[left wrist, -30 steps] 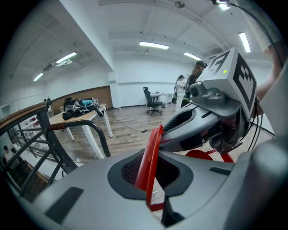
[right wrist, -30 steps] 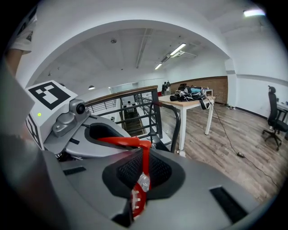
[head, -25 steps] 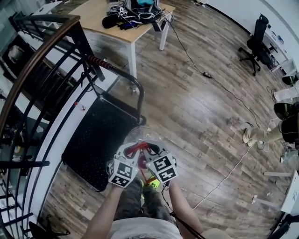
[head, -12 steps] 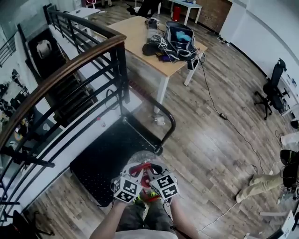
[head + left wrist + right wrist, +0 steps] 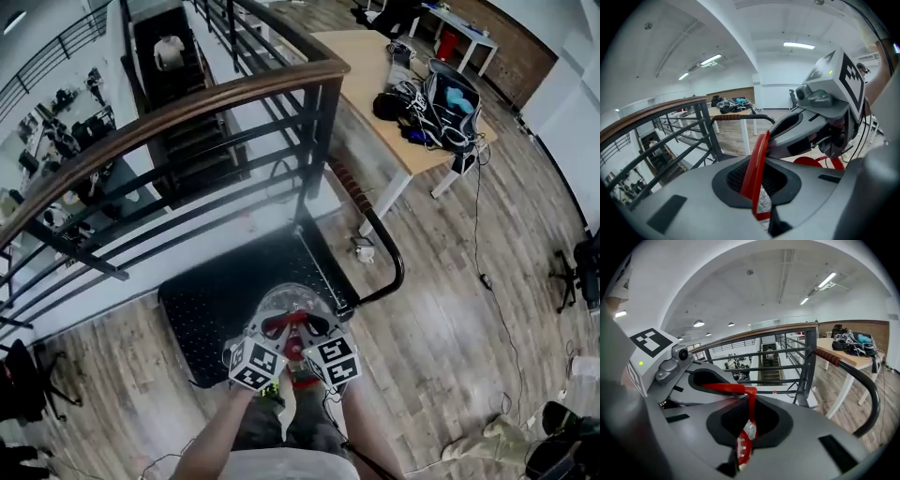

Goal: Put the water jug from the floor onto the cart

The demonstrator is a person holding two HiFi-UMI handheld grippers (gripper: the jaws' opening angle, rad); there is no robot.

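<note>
so, jug: clear water jug [image 5: 291,302] w/ a red handle [image 5: 292,322] on top, hanging under both grippers right in front of the person
jug spot: from the head view it sits over the near edge of the cart [image 5: 211,309], at the deck corner by the push bar. can't tell if the bottom touches the deck or not
left gripper: left gripper [image 5: 274,330] has its jaws nearly together, clamped on the red handle. a strip of it runs up btwn the pads in the left gripper view
right gripper: right gripper [image 5: 314,328] jaws closed tight on the same handle. the red strip bends over the pads in its own view
grippers vs each other: side by side, just about touching, marker cubes facing up toward the head cam
cart: black flat deck, push bar [image 5: 386,246] w/ a red-wrapped grip, parked against a dark railing [image 5: 187,105]
bg: wood floor [image 5: 441,347], light table [image 5: 370,66] w/ bags + cables on it, stairs going down beyond the railing
</note>
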